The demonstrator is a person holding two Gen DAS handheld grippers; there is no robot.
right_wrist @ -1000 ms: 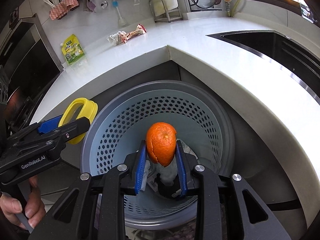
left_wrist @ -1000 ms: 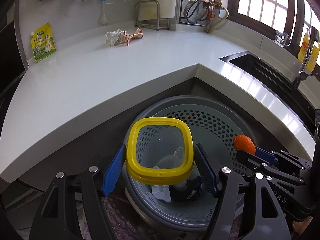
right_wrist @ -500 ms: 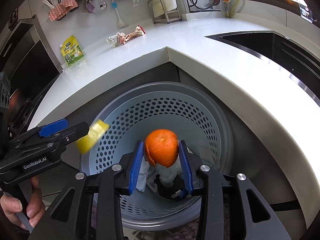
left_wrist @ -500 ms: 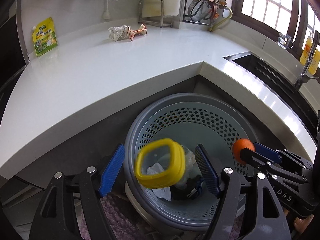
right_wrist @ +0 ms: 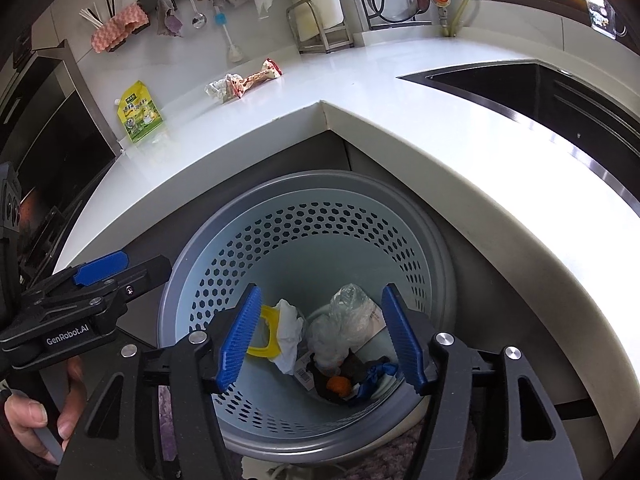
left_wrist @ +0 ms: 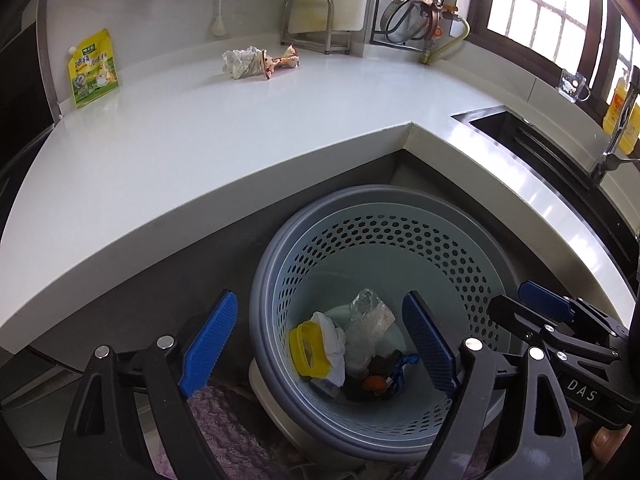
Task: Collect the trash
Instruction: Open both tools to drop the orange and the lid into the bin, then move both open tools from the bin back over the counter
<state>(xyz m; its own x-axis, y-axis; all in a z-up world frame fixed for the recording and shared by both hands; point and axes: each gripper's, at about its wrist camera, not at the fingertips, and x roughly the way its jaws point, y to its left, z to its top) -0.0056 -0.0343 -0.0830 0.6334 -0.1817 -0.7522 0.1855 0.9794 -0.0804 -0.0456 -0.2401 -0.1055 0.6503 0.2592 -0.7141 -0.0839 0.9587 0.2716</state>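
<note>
A grey perforated trash bin (left_wrist: 276, 248) (right_wrist: 224, 220) stands on the floor below the counter corner. At its bottom lie a yellow lid (left_wrist: 308, 350) (right_wrist: 264, 346), an orange (left_wrist: 374, 382) (right_wrist: 338, 384), white paper and clear plastic. My left gripper (left_wrist: 319, 298) hangs over the bin, its jaws opening with nothing between them. Beside it my right gripper (right_wrist: 322, 290) also hangs above the bin, jaws opening and empty. On the white counter a crumpled wrapper (left_wrist: 260, 62) (right_wrist: 240, 84) lies near the back wall, and a yellow pouch (left_wrist: 94, 70) (right_wrist: 140, 114) leans at the left.
A dark sink (left_wrist: 540, 148) (right_wrist: 540, 92) is set into the counter at the right. Racks, a pan and hanging utensils line the back wall. A purple mat (left_wrist: 224, 432) lies under the bin. A hand (right_wrist: 24, 420) holds the left gripper's handle.
The yellow lid left my left gripper and fell into the bin. The orange dropped out of my right gripper to the bin's bottom. Both pairs of jaws have widened.
</note>
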